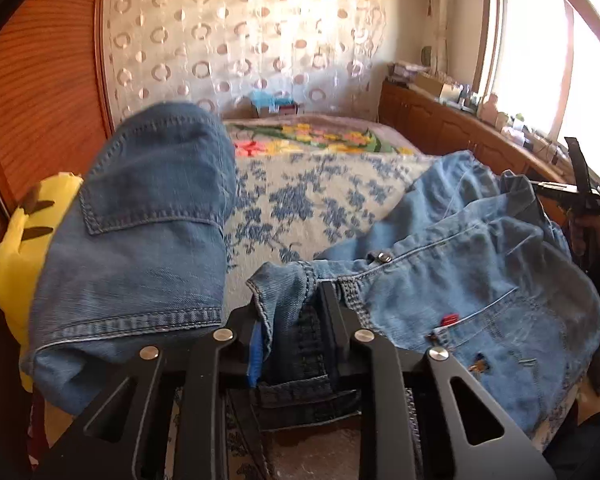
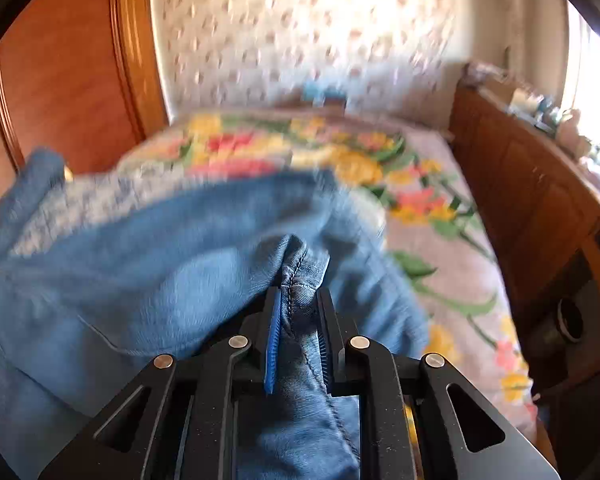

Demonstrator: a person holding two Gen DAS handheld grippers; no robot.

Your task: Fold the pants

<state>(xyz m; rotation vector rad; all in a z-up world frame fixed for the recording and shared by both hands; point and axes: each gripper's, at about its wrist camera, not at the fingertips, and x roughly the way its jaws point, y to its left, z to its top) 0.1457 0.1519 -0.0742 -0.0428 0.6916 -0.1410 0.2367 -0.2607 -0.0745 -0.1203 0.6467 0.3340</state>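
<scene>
Two hand-held grippers are mine, and both have hold of the jeans (image 1: 452, 280). My left hand-held gripper (image 1: 290, 308) pinches the waistband near the button, fingers closed on the denim. My right hand-held gripper (image 2: 298, 304) is clamped on a seamed fold of the same cloth. The jeans hang lifted over the bed (image 1: 320, 200), beside a yellow plush toy (image 1: 16, 248).

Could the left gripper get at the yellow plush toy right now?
Probably not: the left gripper is shut on the jeans, and a denim flap hangs in front of the yellow plush toy.
</scene>
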